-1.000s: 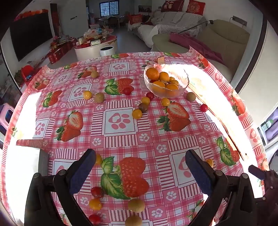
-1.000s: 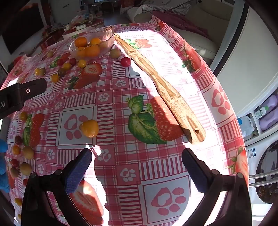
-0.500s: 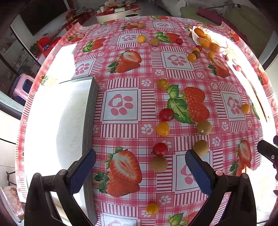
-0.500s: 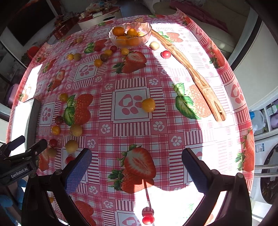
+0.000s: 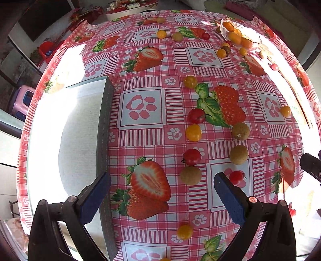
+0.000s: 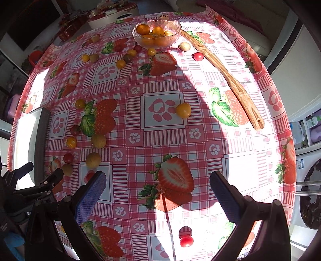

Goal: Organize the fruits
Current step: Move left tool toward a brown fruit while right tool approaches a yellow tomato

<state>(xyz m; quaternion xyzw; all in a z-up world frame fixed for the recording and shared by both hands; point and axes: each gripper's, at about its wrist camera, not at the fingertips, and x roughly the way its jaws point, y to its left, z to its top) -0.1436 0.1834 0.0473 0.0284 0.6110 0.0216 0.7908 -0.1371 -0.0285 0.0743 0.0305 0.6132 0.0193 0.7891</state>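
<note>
Hard sunlight floods the tablecloth (image 6: pixel 160 144); a sofa (image 6: pixel 236 12), coffee table (image 6: pixel 112 18) and washing machine (image 6: pixel 309 190) stand around.

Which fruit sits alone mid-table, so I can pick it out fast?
Start at the long wooden spatula lying diagonally on the sunlit side. Just toward the table's middle lies a yellow-orange tomato, beside a paw-print square. No other fruit touches it; the others cluster elsewhere.

A pink-and-white checked tablecloth (image 6: pixel 160 140) printed with red strawberries and paw prints carries red, yellow and tan fruits; orange fruit (image 6: pixel 143 29) fills a clear glass bowl (image 6: pixel 172 37) beside a brown wooden stick (image 6: pixel 224 74).
</note>
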